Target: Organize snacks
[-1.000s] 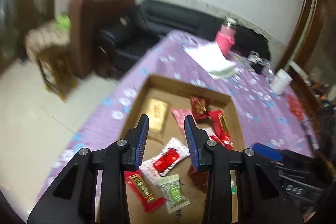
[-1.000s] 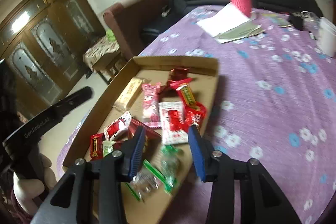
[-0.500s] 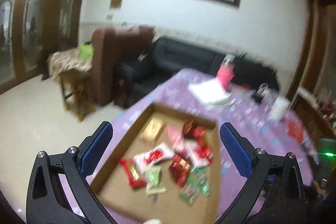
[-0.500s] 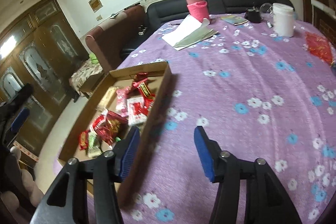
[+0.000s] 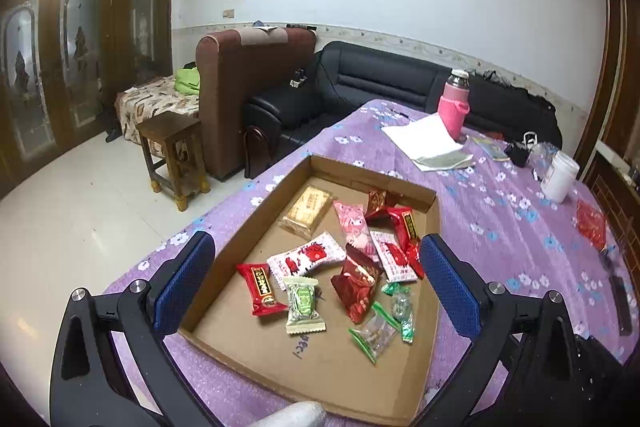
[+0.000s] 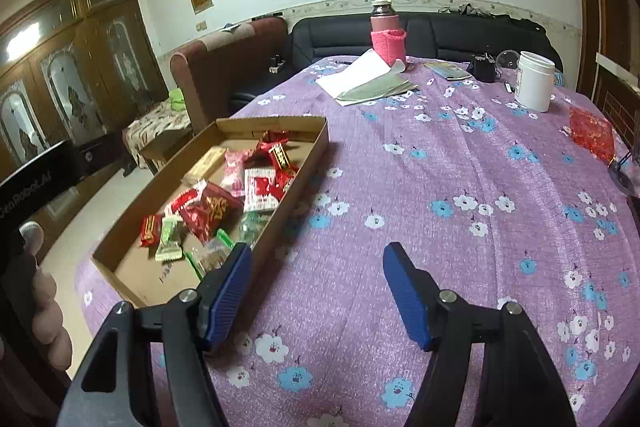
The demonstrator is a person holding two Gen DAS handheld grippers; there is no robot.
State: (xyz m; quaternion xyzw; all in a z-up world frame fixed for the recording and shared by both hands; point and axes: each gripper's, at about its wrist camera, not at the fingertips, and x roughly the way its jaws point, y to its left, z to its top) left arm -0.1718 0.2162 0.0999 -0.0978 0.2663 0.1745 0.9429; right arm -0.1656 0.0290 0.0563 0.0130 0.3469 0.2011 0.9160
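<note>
A shallow cardboard tray [image 5: 434,223] [image 6: 308,157] lies on the purple flowered tablecloth [image 6: 440,187] and holds several wrapped snacks: a tan bar [image 5: 306,211], a pink packet [image 5: 352,225], red packets [image 5: 358,281] [image 6: 210,211] and green candies [image 5: 302,303]. My left gripper [image 5: 316,277] is open wide and empty, raised above the tray's near end. My right gripper [image 6: 316,287] is open and empty, over the cloth to the right of the tray.
At the table's far end stand a pink flask [image 6: 386,33], papers [image 6: 364,81], a white jar [image 6: 534,81] and small items. A red bag [image 6: 590,133] lies at the right edge. A sofa [image 5: 380,83], an armchair [image 5: 244,95] and a wooden stool [image 5: 174,151] stand beyond the table.
Both grippers have drawn back and up from the tray. The left has opened wide. The right has opened further and moved right, off the tray and over the cloth.
</note>
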